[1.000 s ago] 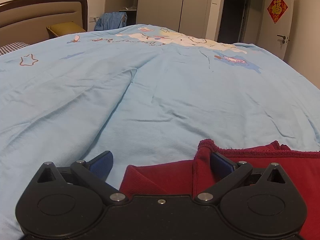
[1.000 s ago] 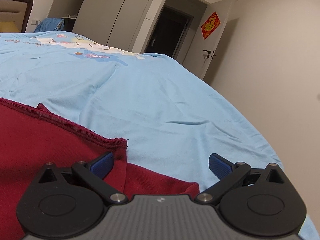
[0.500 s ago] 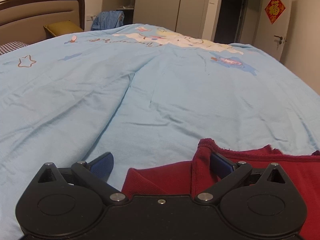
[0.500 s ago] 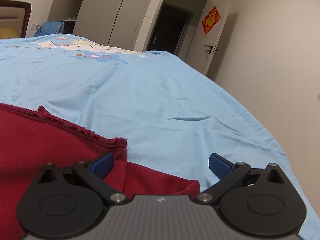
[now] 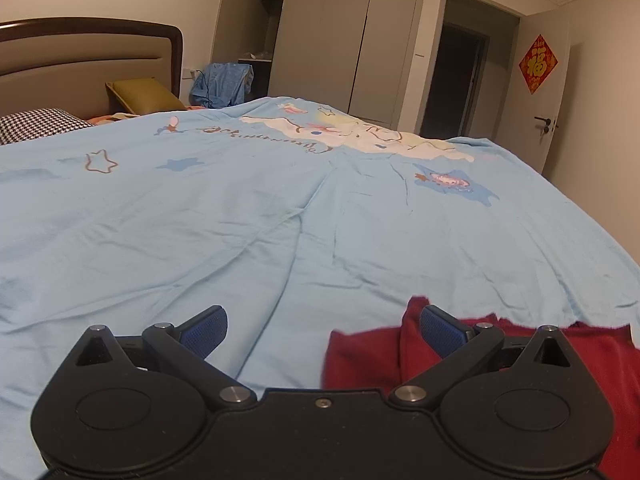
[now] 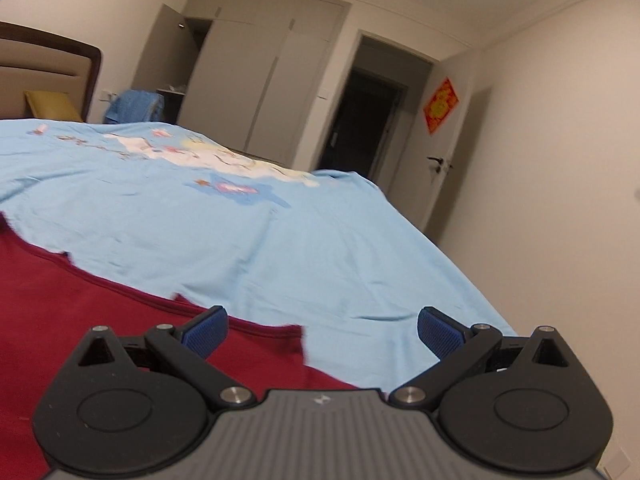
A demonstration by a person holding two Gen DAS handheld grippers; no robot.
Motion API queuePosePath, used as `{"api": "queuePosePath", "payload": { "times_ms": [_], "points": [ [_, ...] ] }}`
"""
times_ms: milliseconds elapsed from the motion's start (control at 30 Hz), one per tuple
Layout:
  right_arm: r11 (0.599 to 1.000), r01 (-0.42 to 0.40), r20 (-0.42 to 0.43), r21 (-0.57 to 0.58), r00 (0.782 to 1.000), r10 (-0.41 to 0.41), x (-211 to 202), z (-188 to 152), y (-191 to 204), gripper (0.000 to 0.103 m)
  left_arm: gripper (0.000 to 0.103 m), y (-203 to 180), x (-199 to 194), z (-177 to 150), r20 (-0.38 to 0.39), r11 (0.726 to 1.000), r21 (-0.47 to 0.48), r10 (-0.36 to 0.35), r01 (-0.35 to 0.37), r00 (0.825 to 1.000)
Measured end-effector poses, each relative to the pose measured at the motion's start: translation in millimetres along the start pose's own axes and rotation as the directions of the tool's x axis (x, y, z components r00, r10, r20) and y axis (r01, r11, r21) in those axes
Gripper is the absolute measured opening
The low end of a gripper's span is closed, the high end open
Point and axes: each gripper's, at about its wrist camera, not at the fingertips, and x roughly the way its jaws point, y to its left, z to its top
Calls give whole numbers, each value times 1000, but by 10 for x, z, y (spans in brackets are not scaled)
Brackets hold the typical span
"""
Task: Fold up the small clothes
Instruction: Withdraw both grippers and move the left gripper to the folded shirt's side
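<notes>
Change since earlier: both cameras are sitting higher than a second ago, showing more of the wardrobe and ceiling; the red garment (image 5: pixel 368 356) is now lying off to the right of the left gripper (image 5: pixel 323 326), no longer filling the gap between its fingers.
Left gripper pose: it is pointing low along the bed (image 5: pixel 240 220), roughly level, with its fingers spread wide and nothing between them but blue bedcover.
Left gripper contact: its right fingertip (image 5: pixel 440 330) is sitting against a raised red fold; whether it is touching the cloth or only overlapping it in view is hard to say.
Right gripper pose: the right gripper (image 6: pixel 323 328) is rolling to one side, so the room is tilting in its view, and the frame is blurring with motion.
Right gripper state: it is released, fingers wide apart, gripping nothing.
Red garment: it is lying flat on the bed, under and left of the right gripper, with its edge (image 6: pixel 264 326) running between that gripper's fingers.
Backdrop: headboard (image 5: pixel 80 56), wardrobe (image 5: pixel 352 40) and a door with a red ornament (image 5: pixel 538 64) are standing beyond the bed.
</notes>
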Motion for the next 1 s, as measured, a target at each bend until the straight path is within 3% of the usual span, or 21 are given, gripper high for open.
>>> {"api": "queuePosePath", "payload": {
  "times_ms": [333,500,800,1000],
  "points": [
    [985,-168,-2,-32,986,168,-525,-99,792,103,102,151,-365,-512,-94,997,-81,-23,16,995],
    [977,-200,-23,-74,980,199,-742,-259,1091,103,102,143,-476,-701,-125,991,-129,-38,22,991],
    [983,-183,-57,-21,982,182,-867,-529,1105,103,102,-70,-587,-988,-170,977,-192,-127,94,977],
    [981,-186,-34,62,982,188,-870,-720,1048,103,102,-252,-557,-1105,-189,981,-165,-130,99,973]
  ]
}}
